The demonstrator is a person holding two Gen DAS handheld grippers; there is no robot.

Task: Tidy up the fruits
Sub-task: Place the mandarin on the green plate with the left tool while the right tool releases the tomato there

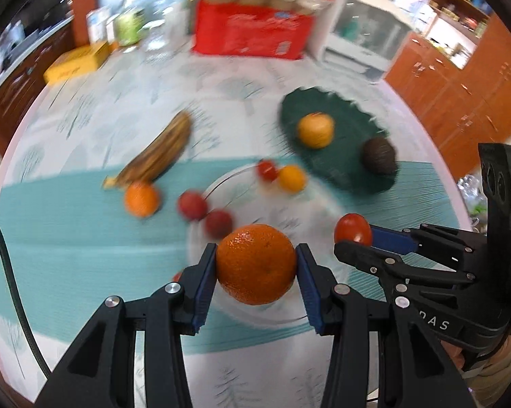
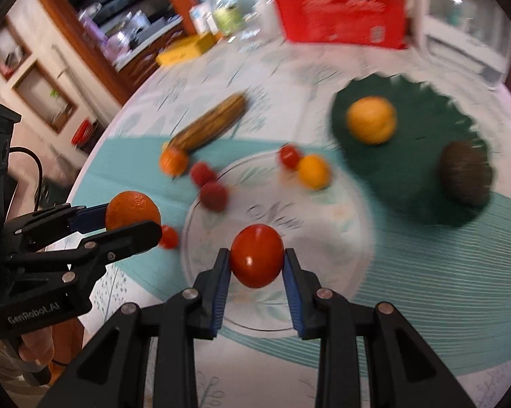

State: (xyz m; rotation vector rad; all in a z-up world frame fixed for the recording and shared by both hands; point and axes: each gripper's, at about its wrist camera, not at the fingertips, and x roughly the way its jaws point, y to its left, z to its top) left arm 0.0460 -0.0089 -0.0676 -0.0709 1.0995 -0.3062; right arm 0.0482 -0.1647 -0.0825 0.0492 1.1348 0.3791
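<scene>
Left claw (image 1: 256,265) clamping orange (image 1: 256,263), right claw (image 2: 257,261) clamping tomato (image 2: 257,260)

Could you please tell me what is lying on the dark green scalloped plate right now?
On the dark green scalloped plate lie a round yellow-orange fruit and a dark brown avocado-like fruit, apart from each other. Motion blur hides finer detail; anything beneath them is covered.

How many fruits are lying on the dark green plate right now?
2. A yellow-orange fruit lies near the middle of the green plate, and a dark brown fruit sits at its right edge. Blur may hide something smaller.
</scene>
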